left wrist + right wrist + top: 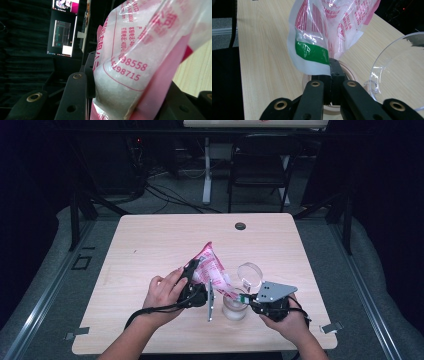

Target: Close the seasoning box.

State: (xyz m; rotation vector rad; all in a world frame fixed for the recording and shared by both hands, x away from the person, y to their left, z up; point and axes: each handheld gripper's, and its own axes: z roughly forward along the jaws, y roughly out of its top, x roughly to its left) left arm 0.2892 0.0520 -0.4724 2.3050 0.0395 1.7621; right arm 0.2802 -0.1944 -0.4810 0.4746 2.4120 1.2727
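A jar [234, 309] stands at the table's [150, 245] near edge, its lid [250, 273] just behind. Above it hangs the bag [212, 270], the left gripper [192, 276] clamped on its middle, the right gripper [333, 72] pinching its corner.

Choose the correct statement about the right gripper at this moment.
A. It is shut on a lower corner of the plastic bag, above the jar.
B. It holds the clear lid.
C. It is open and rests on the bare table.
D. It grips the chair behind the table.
A: in the right gripper view the right gripper has its jaws pressed together on the green-striped corner of the plastic bag, above the open jar.
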